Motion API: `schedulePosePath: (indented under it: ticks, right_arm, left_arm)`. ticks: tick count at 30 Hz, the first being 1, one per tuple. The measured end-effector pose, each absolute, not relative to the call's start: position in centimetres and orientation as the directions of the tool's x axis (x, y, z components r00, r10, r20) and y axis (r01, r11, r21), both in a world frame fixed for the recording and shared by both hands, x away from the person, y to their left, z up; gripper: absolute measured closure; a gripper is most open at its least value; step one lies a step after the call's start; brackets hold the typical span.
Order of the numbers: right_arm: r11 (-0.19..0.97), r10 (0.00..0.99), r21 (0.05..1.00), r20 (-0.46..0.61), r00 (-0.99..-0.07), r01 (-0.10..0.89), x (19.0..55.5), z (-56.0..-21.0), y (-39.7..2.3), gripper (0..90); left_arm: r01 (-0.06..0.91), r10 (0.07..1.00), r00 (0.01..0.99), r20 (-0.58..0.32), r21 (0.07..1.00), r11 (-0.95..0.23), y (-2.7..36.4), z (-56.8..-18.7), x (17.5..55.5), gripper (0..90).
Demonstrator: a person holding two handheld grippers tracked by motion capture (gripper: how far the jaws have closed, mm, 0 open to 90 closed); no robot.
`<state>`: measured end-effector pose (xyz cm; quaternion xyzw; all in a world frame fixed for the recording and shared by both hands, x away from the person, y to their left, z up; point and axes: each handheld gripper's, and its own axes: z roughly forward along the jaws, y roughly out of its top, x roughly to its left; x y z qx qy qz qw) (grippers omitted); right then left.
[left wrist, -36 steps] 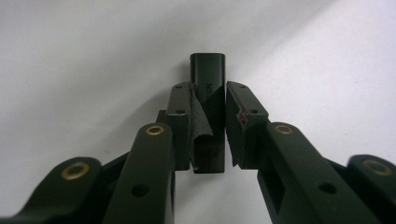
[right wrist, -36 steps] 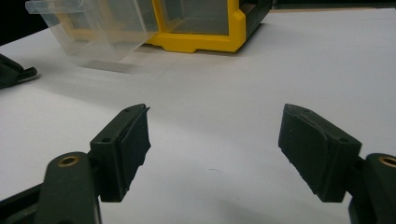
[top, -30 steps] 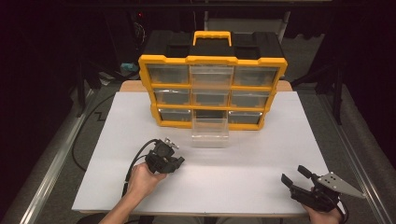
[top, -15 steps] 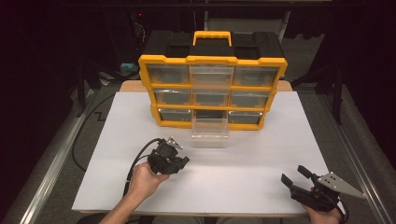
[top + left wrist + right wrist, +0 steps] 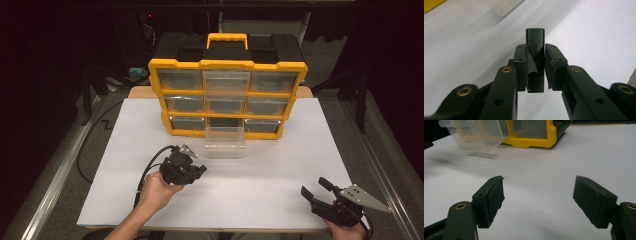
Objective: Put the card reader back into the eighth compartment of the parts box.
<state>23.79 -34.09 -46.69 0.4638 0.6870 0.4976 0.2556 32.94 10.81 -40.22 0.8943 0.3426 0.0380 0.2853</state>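
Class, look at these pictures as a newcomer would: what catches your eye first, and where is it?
The yellow organiser at the table's far side stands out first, with a clear drawer pulled out in front of its bottom row. Nearer, the left tongs are shut on a small black block. At the near right corner, the right tongs rest open over the white tabletop.

A small black rectangular connector [image 5: 535, 50] stands upright, pinched between the left gripper's [image 5: 535, 65] fingers above the table.
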Motion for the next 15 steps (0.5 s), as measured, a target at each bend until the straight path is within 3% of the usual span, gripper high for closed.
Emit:
schedulePosePath:
  ticks: [15]
  right_arm:
    - [0.075, 0.891, 0.920, 0.112, -0.439, 0.385, 23.8, -46.7, -34.1, 25.0]
  left_arm:
    - [0.566, 0.613, 0.780, -0.124, 0.559, -0.606, 9.8, -38.9, 33.5, 73.0]
